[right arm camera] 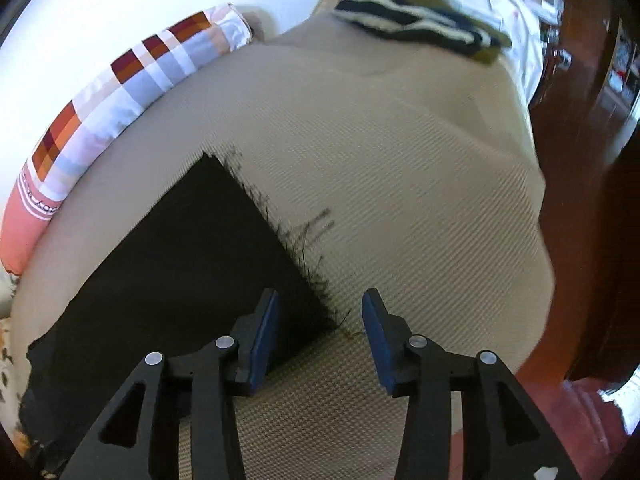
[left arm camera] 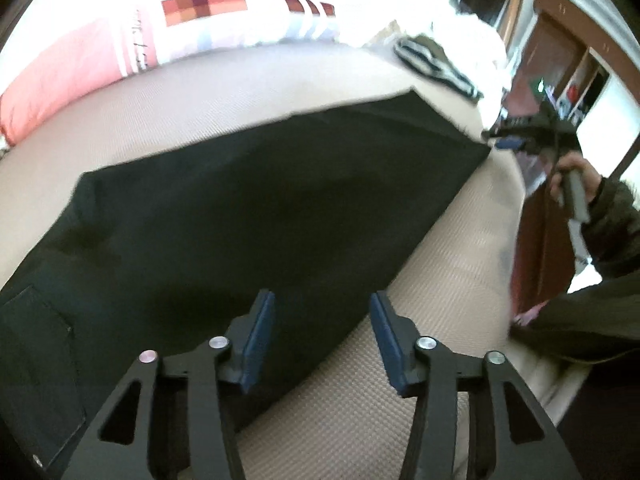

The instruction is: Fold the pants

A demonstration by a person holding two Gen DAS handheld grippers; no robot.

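Black pants [left arm camera: 248, 204] lie flat on a beige bed [left arm camera: 240, 92], with a back pocket at the lower left of the left wrist view. My left gripper [left arm camera: 322, 312] is open and empty, just above the near edge of the pants. My right gripper [right arm camera: 320, 308] is open and empty over the frayed hem corner of the pants [right arm camera: 180, 264]. It also shows in the left wrist view [left arm camera: 504, 138] at the far right hem corner.
A checked pillow [left arm camera: 224, 20] and a pink pillow [left arm camera: 68, 72] lie along the far side of the bed. A dark striped garment [right arm camera: 416, 24] lies at the far end. Wooden furniture [right arm camera: 592, 120] and a red-brown floor are beyond the bed's right edge.
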